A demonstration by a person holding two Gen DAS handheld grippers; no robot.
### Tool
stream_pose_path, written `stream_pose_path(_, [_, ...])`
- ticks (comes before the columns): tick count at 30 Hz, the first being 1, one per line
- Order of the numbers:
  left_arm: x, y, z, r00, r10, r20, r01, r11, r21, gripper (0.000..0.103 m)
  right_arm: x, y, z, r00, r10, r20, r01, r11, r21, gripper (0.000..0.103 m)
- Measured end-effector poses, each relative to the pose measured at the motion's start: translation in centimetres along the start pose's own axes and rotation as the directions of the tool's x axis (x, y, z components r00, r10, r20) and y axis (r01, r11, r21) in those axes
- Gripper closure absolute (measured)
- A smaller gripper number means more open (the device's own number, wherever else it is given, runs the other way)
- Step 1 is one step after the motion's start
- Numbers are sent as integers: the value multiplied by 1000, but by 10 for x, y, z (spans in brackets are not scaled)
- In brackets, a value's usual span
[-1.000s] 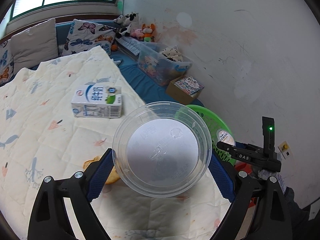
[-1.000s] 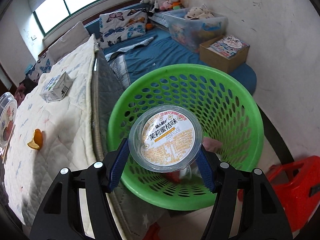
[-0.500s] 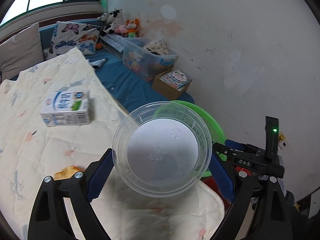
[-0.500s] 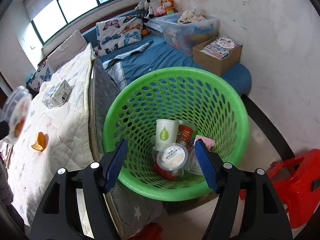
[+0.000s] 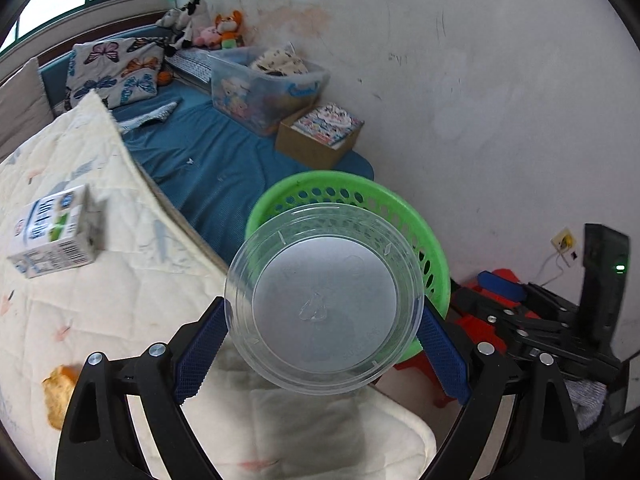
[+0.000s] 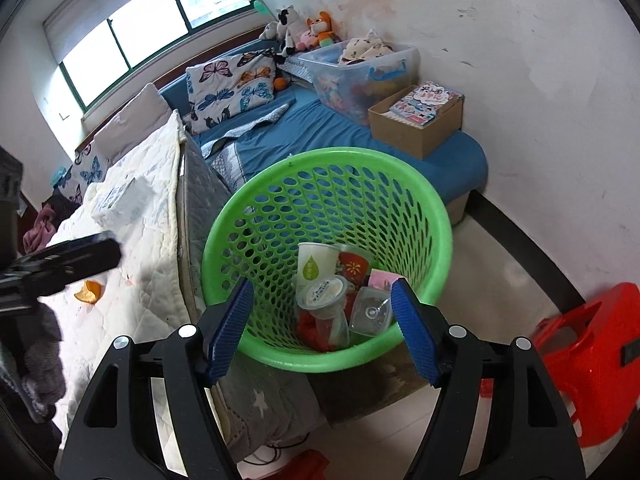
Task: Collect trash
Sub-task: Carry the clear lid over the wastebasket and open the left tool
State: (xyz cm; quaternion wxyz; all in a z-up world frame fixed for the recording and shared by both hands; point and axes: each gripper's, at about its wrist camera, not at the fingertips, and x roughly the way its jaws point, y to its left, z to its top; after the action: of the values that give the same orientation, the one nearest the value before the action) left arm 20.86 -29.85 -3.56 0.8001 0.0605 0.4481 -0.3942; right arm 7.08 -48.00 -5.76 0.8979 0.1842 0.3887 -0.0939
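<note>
Bowl [image 5: 325,300], clear round plastic, was clamped between left gripper [image 5: 322,354] jaws beyond the quilted bed's [image 5: 132,280] edge, before the perforated green basket [image 6: 434,216]; right gripper [image 6: 322,320] jaws stood apart, empty, above it.

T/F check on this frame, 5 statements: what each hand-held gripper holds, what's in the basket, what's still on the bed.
1. The left hand-held gripper grips a clear plastic lid. True.
2. The right hand-held gripper holds a labelled cup. False: its jaws are open with nothing between them; the sealed cup lies in the green basket.
3. The basket is empty. False: it holds a white paper cup, a red cup and other cups.
4. A milk carton lies on the quilt. True.
5. The orange peel is in the basket. False: it lies on the quilt.
</note>
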Motion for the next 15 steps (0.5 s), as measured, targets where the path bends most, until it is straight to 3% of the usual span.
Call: stream_pose_path(15, [49, -20, -1, 995, -6, -101, 7, 1000, 8, 14, -5, -20, -8, 1000, 7, 4, -8, 998, 58, 31])
